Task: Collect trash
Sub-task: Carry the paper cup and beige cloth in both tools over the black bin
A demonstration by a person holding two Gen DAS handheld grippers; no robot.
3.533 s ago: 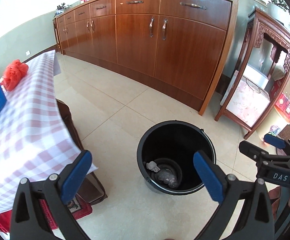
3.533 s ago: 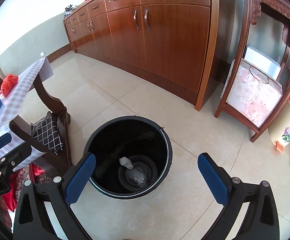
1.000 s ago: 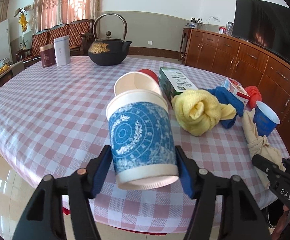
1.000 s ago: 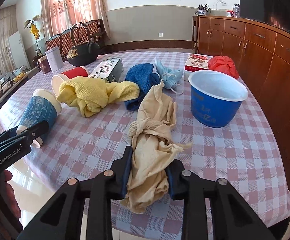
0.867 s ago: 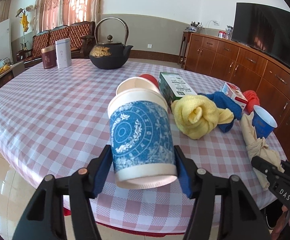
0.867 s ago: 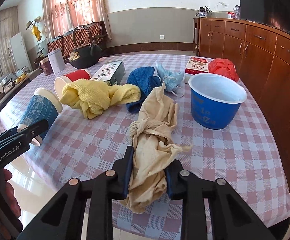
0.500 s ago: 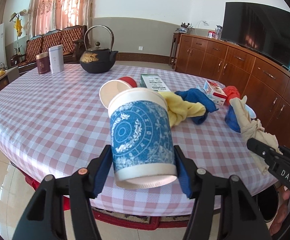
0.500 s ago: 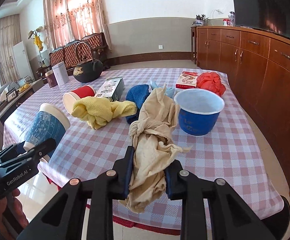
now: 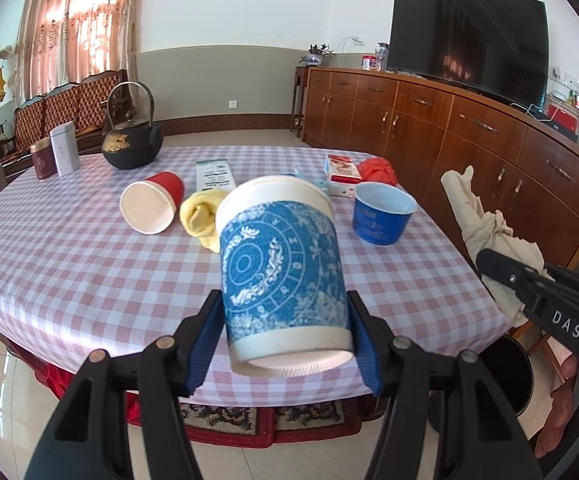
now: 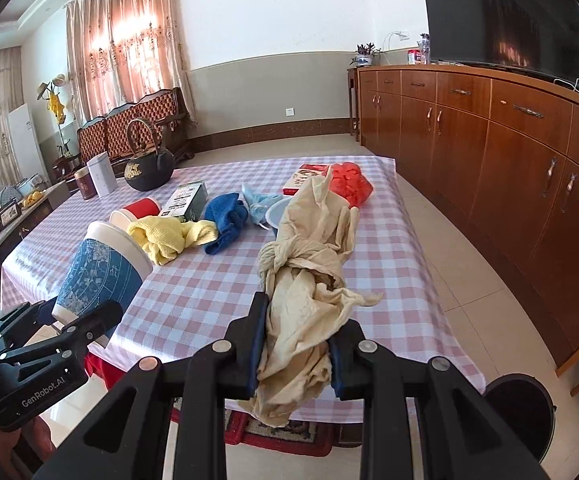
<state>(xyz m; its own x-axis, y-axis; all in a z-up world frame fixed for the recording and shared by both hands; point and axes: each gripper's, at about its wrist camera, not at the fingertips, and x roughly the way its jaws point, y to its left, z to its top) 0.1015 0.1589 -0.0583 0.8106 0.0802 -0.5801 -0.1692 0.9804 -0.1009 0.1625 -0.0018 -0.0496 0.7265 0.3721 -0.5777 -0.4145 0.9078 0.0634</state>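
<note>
Two grippers, each carrying one piece of trash above the near edge of the table (image 9: 69, 256).
Left gripper (image 9: 285, 344): fingers pinching a blue patterned paper cup (image 9: 281, 272). Right gripper (image 10: 295, 346): fingers clamped on a knotted beige cloth (image 10: 309, 280). Beyond: yellow cloth (image 9: 201, 216), red cup (image 9: 153, 206), blue bowl (image 9: 381, 218), black teapot (image 9: 131, 144). On the floor, lower right: a black bin (image 10: 519, 412).

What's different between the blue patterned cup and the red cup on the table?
The blue patterned cup is clamped in the left tongs and held in the air in front of the table; the red cup lies tipped on its side on the checked tablecloth, untouched. The blue patterned cup shows its base to the left camera; the red cup shows its open white mouth. One wears a blue and white print, the other is plain red. Both look like disposable paper cups.
</note>
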